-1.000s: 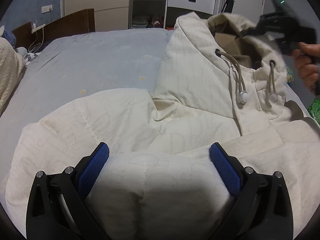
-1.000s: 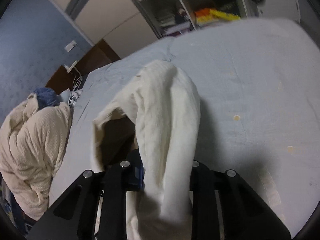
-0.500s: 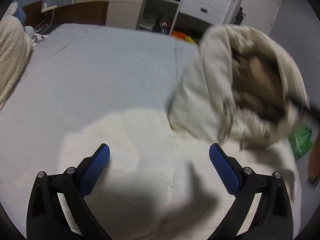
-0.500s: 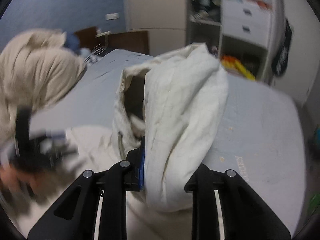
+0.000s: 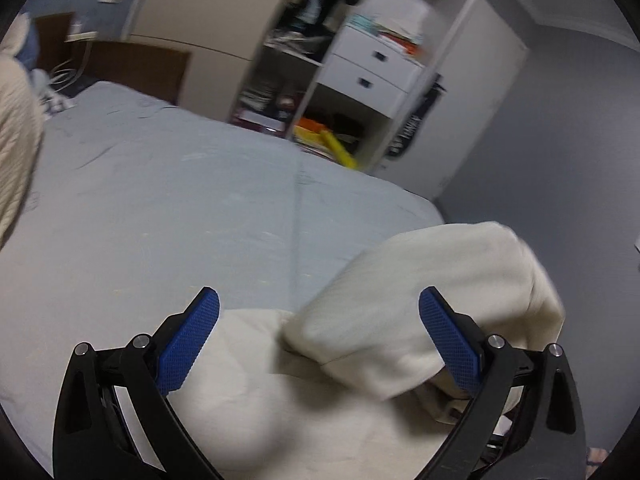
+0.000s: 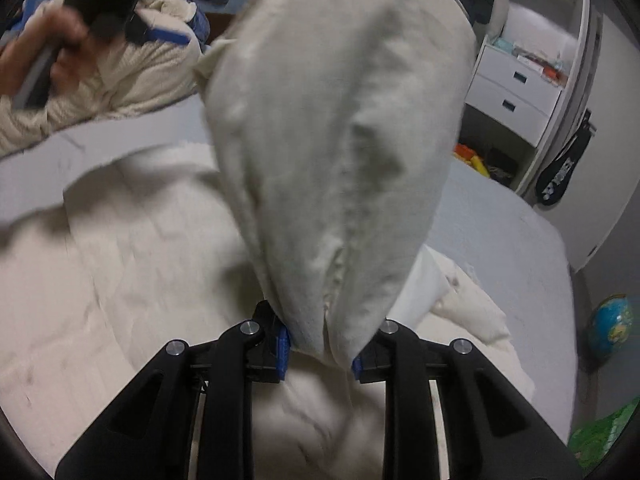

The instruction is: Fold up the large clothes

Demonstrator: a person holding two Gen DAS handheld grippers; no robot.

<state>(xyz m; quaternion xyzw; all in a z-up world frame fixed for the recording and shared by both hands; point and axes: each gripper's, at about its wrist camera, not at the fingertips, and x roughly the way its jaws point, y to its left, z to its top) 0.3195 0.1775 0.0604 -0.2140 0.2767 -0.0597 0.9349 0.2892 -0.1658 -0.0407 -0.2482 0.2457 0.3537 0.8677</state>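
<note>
A large cream hooded jacket (image 5: pixel 304 392) lies on the pale blue bed (image 5: pixel 168 216). Its hood (image 5: pixel 432 304) is turned over onto the body at the right. My left gripper (image 5: pixel 316 344) is open and empty, raised above the jacket's near part. In the right wrist view my right gripper (image 6: pixel 320 352) is shut on the hood (image 6: pixel 340 128), which stands up in front of the camera and hides much of the room. The jacket body (image 6: pixel 132 264) spreads below it. The left gripper (image 6: pixel 132 12) shows blurred at the upper left, held in a hand.
An open wardrobe with white drawers (image 5: pixel 368 68) stands beyond the bed's far edge. A cream knitted blanket (image 6: pixel 120 80) is heaped at the bed's left side. A globe (image 6: pixel 610 328) and a green bag (image 6: pixel 600 436) lie on the floor at the right.
My right gripper has swung the hood over and down onto the jacket body. My left gripper has lifted off the jacket and tilted up toward the wardrobe.
</note>
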